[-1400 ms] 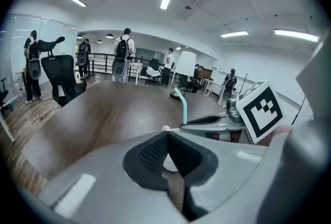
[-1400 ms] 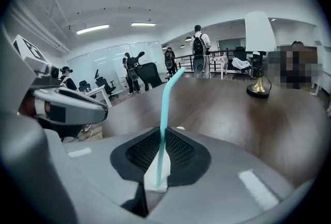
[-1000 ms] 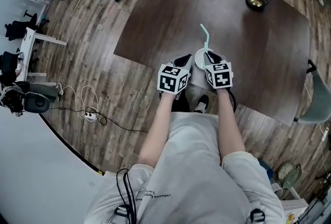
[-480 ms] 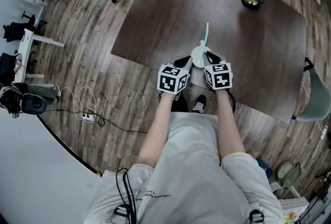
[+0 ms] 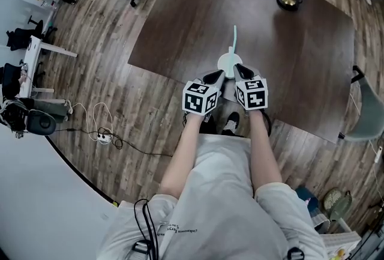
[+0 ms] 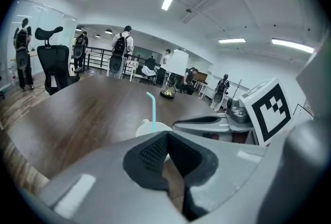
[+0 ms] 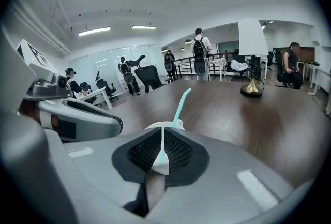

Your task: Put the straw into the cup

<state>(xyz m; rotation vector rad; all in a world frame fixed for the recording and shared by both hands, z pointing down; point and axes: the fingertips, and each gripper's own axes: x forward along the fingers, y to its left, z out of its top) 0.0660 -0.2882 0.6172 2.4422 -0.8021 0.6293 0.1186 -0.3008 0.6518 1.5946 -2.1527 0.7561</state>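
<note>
Dark surface (image 5: 198, 18): cup (image 5: 228, 62) with straw (image 7: 182, 106) in it sits right at right claw (image 5: 239, 67) tips, left claw (image 5: 215, 77) just beside. Both claws pinched closed, gripping nothing.

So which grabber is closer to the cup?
Right. The right gripper has its tips almost at the cup's near edge. The left gripper is a little farther back, off to the cup's left.

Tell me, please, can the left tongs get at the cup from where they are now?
Probably yes. The cup stands just past the tips of the left tongs, with nothing between. The right tongs seem to grip its other side. The left tongs are shut and must open first.
</note>
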